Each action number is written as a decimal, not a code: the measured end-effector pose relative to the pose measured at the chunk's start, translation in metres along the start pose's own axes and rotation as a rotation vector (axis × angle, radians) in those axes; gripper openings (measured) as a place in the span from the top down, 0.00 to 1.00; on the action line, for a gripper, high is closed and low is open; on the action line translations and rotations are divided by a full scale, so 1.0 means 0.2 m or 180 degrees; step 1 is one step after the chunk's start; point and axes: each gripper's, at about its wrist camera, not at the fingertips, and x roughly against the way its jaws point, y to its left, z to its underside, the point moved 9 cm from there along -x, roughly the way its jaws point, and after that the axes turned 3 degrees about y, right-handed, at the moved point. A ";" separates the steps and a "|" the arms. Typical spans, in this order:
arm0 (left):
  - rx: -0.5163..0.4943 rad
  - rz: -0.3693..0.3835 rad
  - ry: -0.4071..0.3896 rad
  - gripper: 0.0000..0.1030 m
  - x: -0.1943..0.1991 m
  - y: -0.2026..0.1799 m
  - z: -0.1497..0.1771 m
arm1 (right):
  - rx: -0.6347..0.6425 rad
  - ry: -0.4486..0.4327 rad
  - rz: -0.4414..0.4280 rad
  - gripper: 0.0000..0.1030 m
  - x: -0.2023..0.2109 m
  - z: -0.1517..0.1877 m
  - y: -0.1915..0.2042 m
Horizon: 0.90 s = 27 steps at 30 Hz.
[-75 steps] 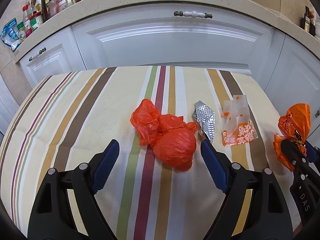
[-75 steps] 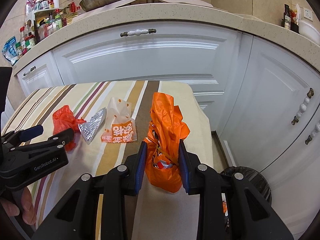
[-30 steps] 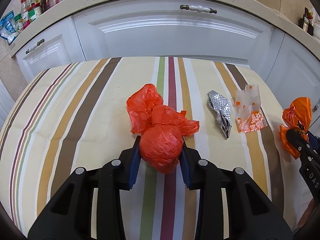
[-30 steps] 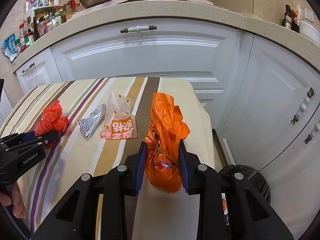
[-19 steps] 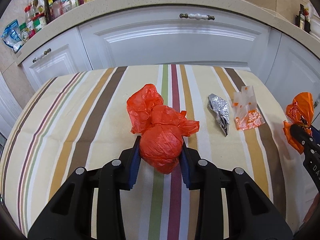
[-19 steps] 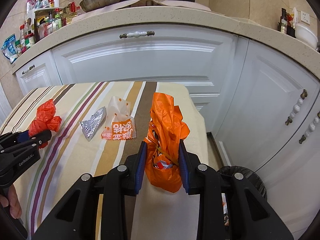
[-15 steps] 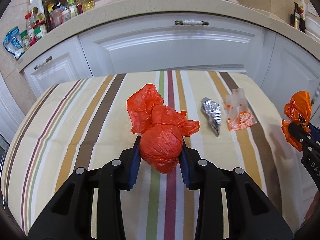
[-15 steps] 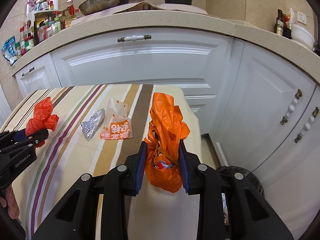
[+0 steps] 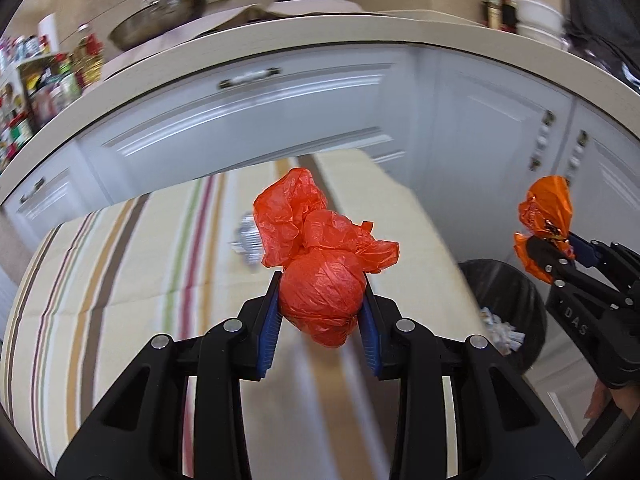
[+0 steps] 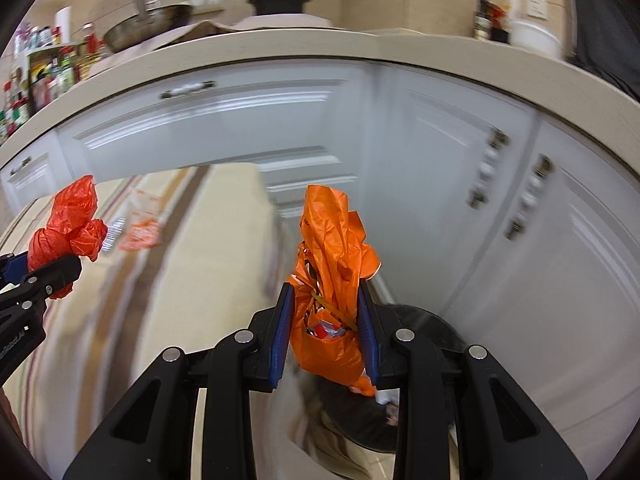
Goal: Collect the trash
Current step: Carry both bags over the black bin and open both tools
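Both tongs are clenched: left tongs on the knotted red plastic bag, right tongs on the crinkled orange plastic bag. Slippery film could slide out short of the black-lined bin.

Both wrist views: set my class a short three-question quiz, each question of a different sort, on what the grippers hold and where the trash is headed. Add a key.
1. True or false: the left gripper is shut on the red bag.
2. Which thing does the right gripper hold? A) foil wrapper B) orange bag C) black pot
3. Fill in: on the floor beside the striped table stands a black ____.

Key: 1 true; 2 B; 3 bin. The foil wrapper lies on the table, in neither gripper.
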 end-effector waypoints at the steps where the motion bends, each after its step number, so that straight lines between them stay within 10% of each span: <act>1: -0.0051 0.0040 -0.0006 0.67 0.00 -0.07 0.00 | -0.0024 0.0010 0.0033 0.70 0.00 0.01 -0.04; 13: -0.0664 0.0398 0.0155 0.67 -0.17 -0.83 0.02 | -0.0383 0.0186 0.0367 0.70 -0.06 0.21 -0.56; 27: -0.0808 0.0412 0.0345 0.67 -0.41 -1.14 0.01 | -0.0611 0.0303 0.0444 0.70 -0.27 0.27 -0.79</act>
